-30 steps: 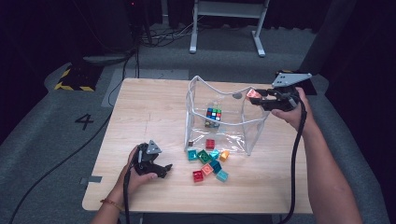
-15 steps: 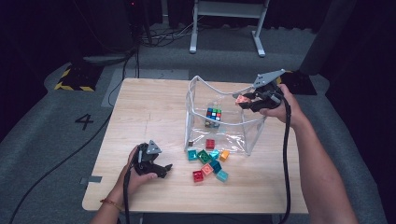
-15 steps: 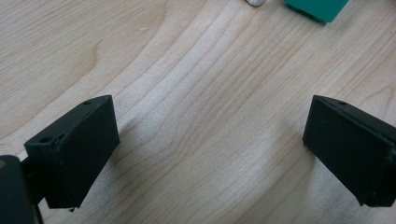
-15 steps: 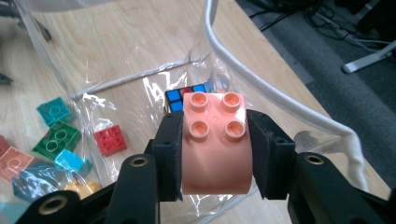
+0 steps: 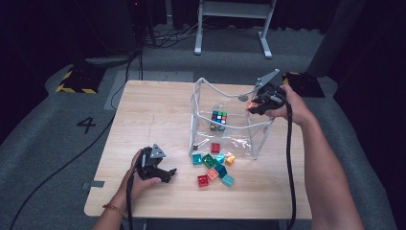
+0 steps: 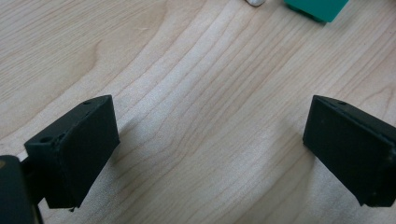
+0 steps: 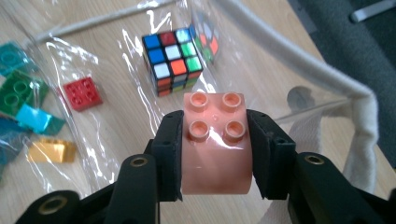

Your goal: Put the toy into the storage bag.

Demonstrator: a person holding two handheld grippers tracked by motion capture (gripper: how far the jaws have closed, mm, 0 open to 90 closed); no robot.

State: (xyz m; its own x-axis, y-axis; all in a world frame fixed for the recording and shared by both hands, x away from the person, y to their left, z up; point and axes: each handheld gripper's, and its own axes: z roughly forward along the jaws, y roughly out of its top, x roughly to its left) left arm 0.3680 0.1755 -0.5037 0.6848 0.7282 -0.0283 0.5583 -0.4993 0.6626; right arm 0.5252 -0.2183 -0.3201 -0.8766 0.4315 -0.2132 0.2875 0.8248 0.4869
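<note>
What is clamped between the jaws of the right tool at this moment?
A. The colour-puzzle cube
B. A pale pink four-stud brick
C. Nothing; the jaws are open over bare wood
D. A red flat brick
B. In the right gripper view the right tool has both jaws pressed against the sides of the pale pink four-stud brick, above the clear bag.

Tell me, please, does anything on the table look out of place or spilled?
Nothing looks spilled or damaged. The clear bag stands open with a puzzle cube and red brick inside; other loose bricks lie scattered in front, apparently awaiting packing.
</note>
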